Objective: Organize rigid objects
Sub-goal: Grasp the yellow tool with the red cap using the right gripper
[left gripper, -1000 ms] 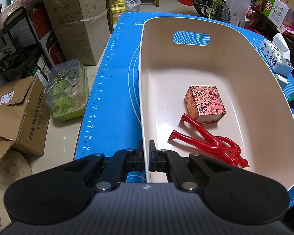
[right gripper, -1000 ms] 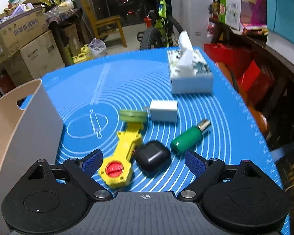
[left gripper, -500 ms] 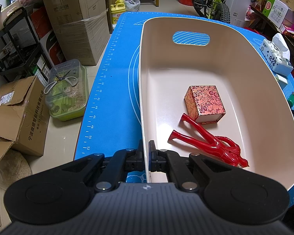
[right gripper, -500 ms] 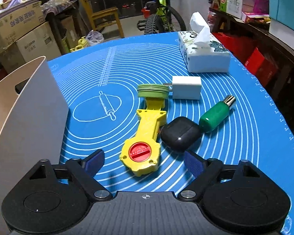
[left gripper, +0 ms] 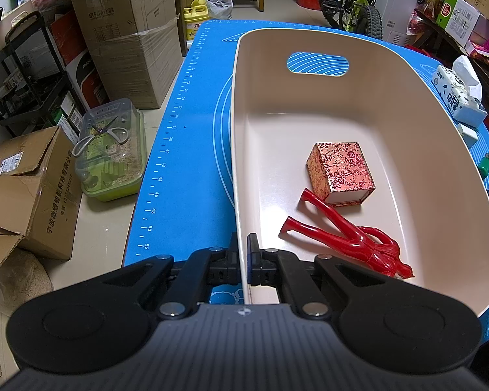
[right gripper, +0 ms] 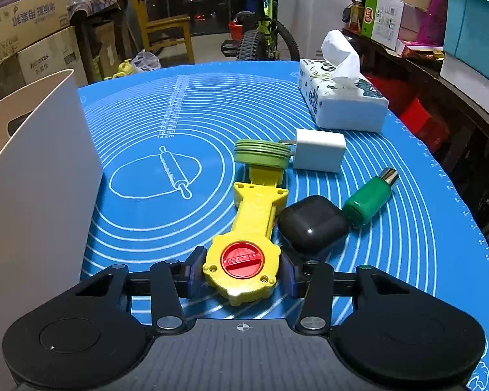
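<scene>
My left gripper (left gripper: 243,257) is shut on the near rim of the beige bin (left gripper: 238,150), which holds a red patterned box (left gripper: 340,171) and a red plastic tool (left gripper: 345,241). My right gripper (right gripper: 241,268) is shut on the round red-capped end of the yellow toy tool (right gripper: 251,228), which lies on the blue mat (right gripper: 166,114). Beside the tool lie a black earbud case (right gripper: 313,223), a green cylinder (right gripper: 368,198), a green lid (right gripper: 262,153) and a white charger (right gripper: 319,150). The bin's outer wall (right gripper: 39,176) stands at the left of the right wrist view.
A tissue box (right gripper: 342,101) sits at the mat's far right. Cardboard boxes (left gripper: 130,36) and a clear plastic tub (left gripper: 111,153) stand on the floor left of the table. A bicycle (right gripper: 264,36) and shelves stand behind.
My right gripper moved forward and down to the yellow toy tool and closed around its round end. The left gripper stayed shut on the bin rim.
</scene>
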### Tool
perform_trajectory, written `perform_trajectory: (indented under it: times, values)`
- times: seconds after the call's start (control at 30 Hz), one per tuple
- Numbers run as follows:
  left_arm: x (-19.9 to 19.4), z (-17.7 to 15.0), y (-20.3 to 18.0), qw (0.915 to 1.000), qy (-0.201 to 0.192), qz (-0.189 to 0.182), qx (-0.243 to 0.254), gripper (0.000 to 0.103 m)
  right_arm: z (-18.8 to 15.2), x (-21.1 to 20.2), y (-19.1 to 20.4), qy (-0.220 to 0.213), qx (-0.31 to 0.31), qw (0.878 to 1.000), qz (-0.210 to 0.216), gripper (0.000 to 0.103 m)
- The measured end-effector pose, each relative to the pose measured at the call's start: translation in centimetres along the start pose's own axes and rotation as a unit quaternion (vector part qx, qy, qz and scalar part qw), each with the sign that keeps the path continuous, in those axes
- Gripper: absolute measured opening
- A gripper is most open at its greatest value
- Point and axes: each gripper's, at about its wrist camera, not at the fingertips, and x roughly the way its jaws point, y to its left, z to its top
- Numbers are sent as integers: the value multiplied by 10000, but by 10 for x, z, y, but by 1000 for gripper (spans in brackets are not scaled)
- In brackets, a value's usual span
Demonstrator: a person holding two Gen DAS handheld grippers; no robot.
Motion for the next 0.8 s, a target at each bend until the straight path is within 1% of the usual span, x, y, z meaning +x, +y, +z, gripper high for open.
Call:
perform_trajectory:
  times: [0.27, 0.43, 0.8]
  values:
    - [0, 0, 0, 10000, 2, 1, -2, 5, -7, -29, -11, -348, -170, 9990, 242, 51]
    - [0, 0, 0, 10000, 3, -1, -5, 5, -2, -48, -18, -545, -178, 9976, 399, 50]
    - [0, 0, 0, 10000, 3, -2, -3, 5, 10, -80, -22, -789, -386, 9940, 646, 50]
